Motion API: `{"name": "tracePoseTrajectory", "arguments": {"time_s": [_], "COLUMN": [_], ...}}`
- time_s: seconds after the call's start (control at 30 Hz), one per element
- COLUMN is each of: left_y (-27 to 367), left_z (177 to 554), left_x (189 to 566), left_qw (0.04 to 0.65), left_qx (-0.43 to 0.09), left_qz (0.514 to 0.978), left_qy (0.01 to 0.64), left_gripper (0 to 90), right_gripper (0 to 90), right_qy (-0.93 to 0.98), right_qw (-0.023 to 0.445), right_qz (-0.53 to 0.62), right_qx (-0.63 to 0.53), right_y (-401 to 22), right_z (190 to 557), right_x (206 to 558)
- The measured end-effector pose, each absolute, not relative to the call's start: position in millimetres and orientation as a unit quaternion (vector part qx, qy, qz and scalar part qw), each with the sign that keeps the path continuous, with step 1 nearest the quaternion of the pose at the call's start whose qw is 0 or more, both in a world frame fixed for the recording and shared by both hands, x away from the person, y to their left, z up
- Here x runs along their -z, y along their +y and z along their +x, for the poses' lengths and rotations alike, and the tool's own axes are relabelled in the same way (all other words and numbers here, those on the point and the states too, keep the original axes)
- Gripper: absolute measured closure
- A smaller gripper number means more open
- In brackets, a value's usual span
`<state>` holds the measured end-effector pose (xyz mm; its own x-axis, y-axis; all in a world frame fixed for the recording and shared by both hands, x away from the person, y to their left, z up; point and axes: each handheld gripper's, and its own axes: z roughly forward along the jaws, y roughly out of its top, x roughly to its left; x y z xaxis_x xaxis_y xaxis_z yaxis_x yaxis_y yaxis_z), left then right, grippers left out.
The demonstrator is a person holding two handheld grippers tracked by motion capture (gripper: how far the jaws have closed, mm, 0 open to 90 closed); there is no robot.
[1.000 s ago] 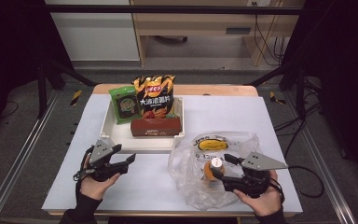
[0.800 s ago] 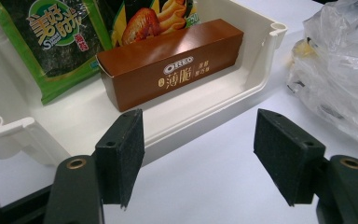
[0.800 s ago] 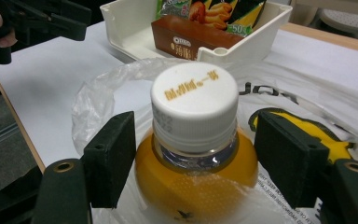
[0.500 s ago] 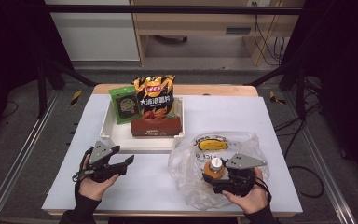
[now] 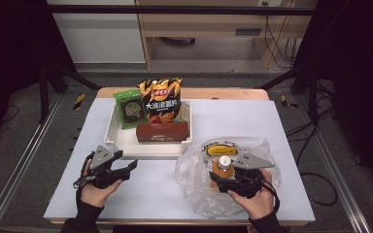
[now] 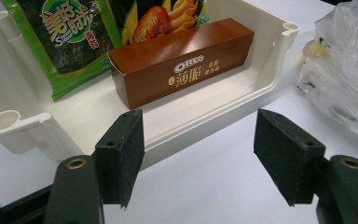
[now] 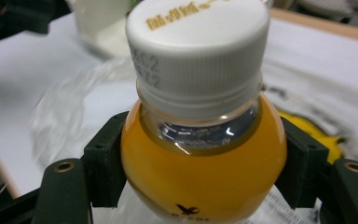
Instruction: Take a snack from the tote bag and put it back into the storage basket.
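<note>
Orange juice fills the small bottle [image 7: 200,154] that sits clamped between the 2 black jaws of the right gripper [image 5: 233,177], a pad pressed on each side of its rounded shoulder. Its white cap [image 7: 196,44] stands upright, just above the jaws. In the high view the bottle and this gripper are over a crumpled clear plastic bag [image 5: 194,179] that lies on the near right part of the desk [image 5: 281,126]. A yellow and white packet [image 5: 218,147] lies inside the bag, just beyond the bottle. The person's right hand [image 5: 252,199] grips the tool from the near edge.

The left gripper [image 5: 121,167] rests on the near left part of the desk, well apart from the bottle, held by the left hand [image 5: 97,189]. Its 2 jaws stand wide apart with only bare white desk between them. They point toward a white tray [image 6: 23,135], just ahead of them. Inside the tray lies a brown biscuit box [image 6: 182,60], with a green snack packet [image 6: 65,37] and a dark crisp bag [image 5: 160,99] leaning behind it. The clear bag shows at the right edge of the left gripper view.
</note>
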<state>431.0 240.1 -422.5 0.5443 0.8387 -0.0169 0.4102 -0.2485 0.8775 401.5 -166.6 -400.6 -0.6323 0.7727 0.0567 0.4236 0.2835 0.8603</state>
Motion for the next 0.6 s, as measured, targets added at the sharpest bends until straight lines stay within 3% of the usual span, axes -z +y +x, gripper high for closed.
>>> {"name": "tracePoseTrajectory", "arguments": {"time_s": [0.27,0.6], "left_y": [242.3,242.0], "left_z": [431.3,432.0], "left_x": [422.3,423.5], "left_qw": [0.454,0.452], "left_qx": [-0.239,-0.238], "left_qz": [0.751,0.752], "left_qy": [0.415,0.416], "left_gripper": [32.9,32.8], "right_gripper": [30.1,29.4], "right_qy": [0.756,0.753], "right_qw": [0.215,0.199], "right_qz": [0.439,0.433], "right_qx": [-0.435,-0.454], "right_y": [-155.3,-163.8], "right_z": [432.6,432.7], "right_x": [412.3,417.1]}}
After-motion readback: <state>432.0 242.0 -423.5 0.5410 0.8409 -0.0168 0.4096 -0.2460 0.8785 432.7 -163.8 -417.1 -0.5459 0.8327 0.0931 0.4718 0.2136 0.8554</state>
